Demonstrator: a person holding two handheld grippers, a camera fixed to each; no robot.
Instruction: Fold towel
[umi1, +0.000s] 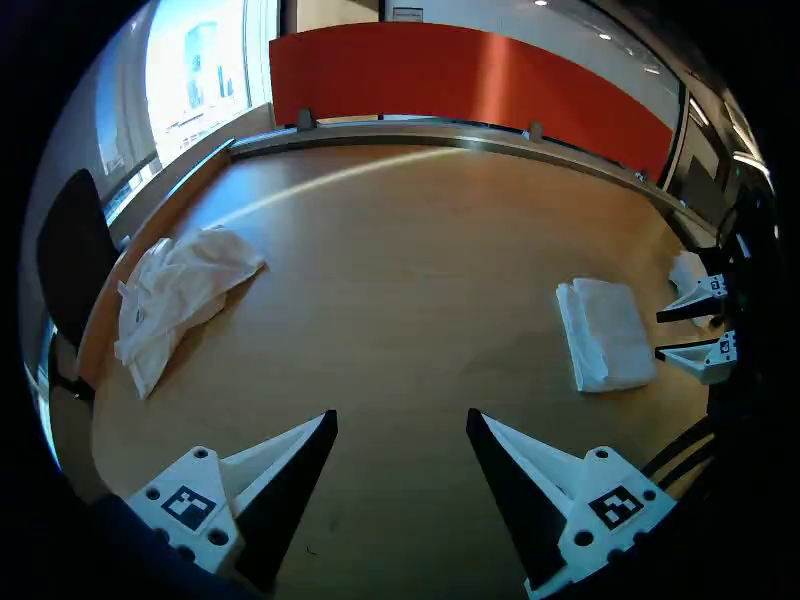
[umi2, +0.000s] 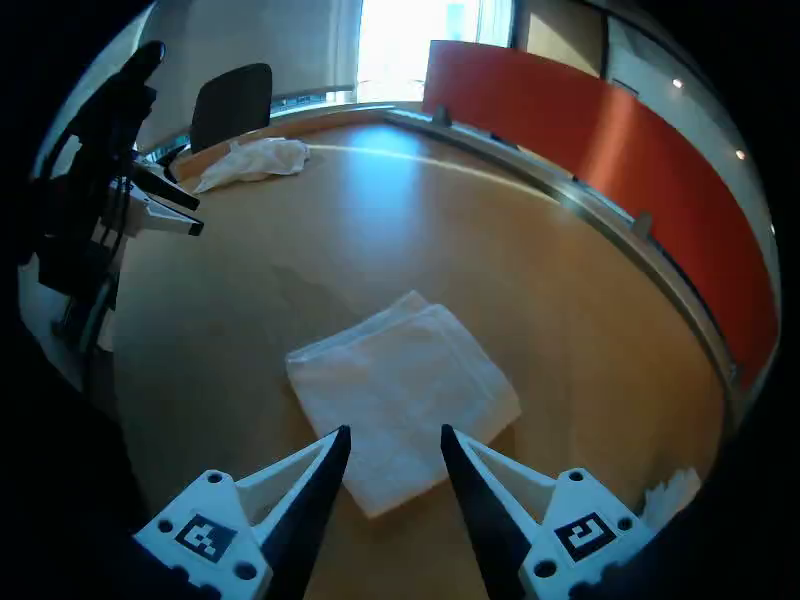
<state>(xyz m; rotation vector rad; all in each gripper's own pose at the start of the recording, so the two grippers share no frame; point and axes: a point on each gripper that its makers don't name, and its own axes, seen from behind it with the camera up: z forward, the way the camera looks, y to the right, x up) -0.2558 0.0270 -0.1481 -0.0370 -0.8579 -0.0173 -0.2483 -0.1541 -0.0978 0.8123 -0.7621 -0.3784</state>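
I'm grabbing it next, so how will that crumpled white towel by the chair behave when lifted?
Likely floppy: the crumpled towel lies in loose, limp folds, so it should drape and unfurl. Probably light; the cloth looks thin. On the smooth wooden table a push may bunch it rather than slide it.

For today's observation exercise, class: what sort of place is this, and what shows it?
Probably an office or meeting room: a large wooden table backed by a red divider panel, a black office chair at its edge, and big windows beyond.
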